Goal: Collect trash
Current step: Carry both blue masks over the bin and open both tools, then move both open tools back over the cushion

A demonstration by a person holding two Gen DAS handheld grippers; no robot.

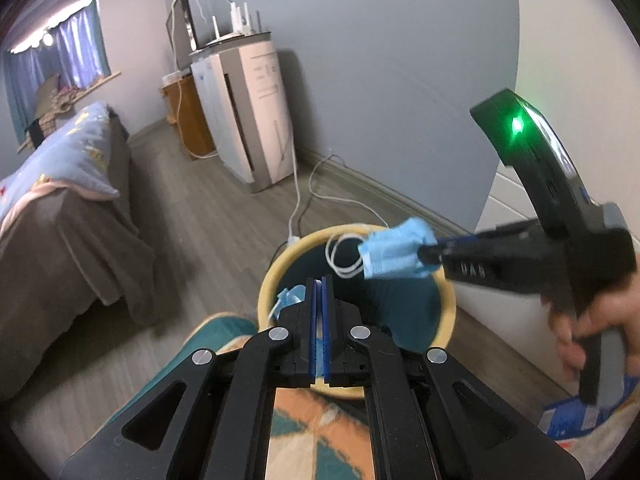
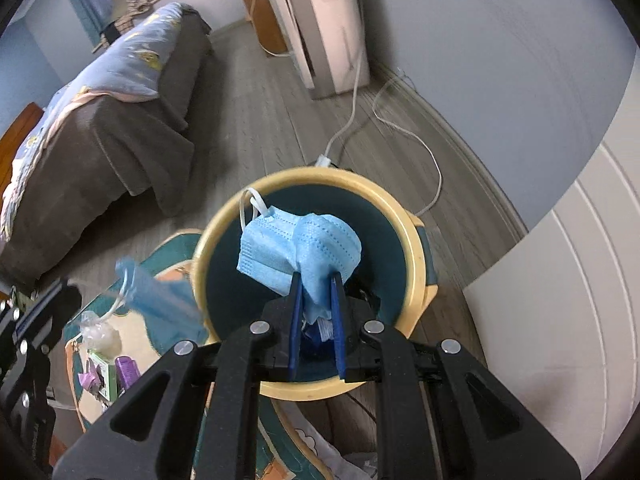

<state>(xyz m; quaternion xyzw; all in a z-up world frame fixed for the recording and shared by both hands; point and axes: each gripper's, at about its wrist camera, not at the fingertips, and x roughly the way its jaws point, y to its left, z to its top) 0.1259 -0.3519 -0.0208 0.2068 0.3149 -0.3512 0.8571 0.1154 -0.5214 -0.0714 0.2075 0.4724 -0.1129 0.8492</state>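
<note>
A round bin with a yellow rim [image 1: 280, 258] [image 2: 208, 240] and a dark teal inside stands on the wood floor. My right gripper [image 2: 316, 276] [image 1: 428, 254] hangs over the bin's mouth, shut on a crumpled light-blue face mask [image 2: 300, 244] [image 1: 394, 256] whose white ear loops dangle. My left gripper [image 1: 319, 280] points at the near rim with its blue pads pressed together on a second blue mask [image 1: 286, 300] [image 2: 160, 300]. That mask sticks out to the left of the fingers and is blurred in the right wrist view, just left of the bin.
A bed with a brown cover and blue quilt [image 1: 60, 184] fills the left. A white appliance [image 1: 256, 112] stands at the wall, and its cables [image 1: 298, 200] run behind the bin. A patterned rug [image 1: 312, 420] lies under me, with small items [image 2: 104, 372] on it. White panels [image 2: 560, 320] lie to the right.
</note>
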